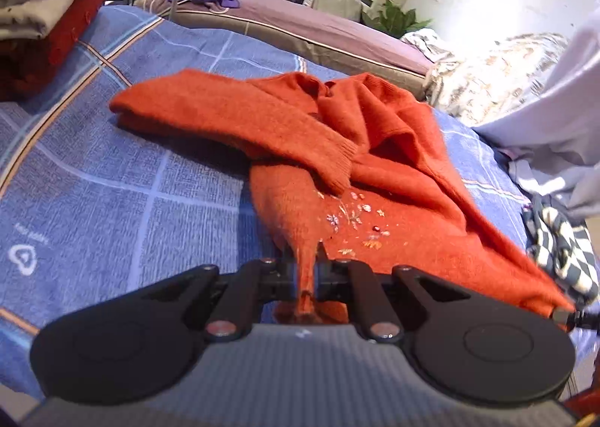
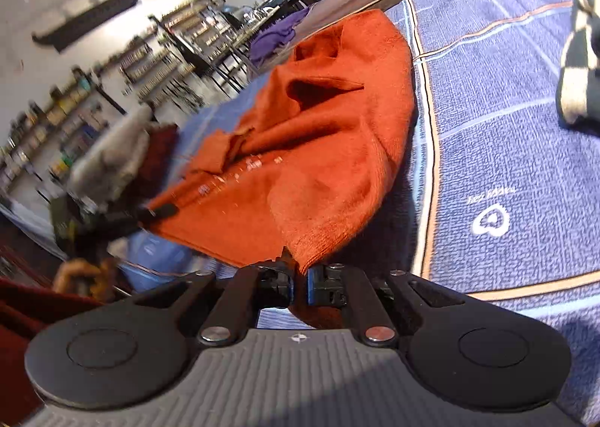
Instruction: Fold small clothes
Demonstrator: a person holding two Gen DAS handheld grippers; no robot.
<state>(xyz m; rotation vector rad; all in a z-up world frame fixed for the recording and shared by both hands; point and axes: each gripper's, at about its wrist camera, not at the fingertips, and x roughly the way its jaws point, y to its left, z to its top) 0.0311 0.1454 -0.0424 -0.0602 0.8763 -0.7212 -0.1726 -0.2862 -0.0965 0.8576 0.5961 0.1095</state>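
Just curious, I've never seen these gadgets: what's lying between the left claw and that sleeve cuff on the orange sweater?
In the left wrist view, only the orange sweater itself: its front with small floral embroidery lies between the left claw and the cuff.

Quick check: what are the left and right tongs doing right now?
Left tongs: shut on the hem of the orange sweater.
Right tongs: shut on another edge of the same sweater.

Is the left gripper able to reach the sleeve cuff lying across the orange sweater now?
Probably not right away. The left gripper is shut on the sweater hem, so it must let go first. The cuff lies uncovered straight ahead, with nothing in between.
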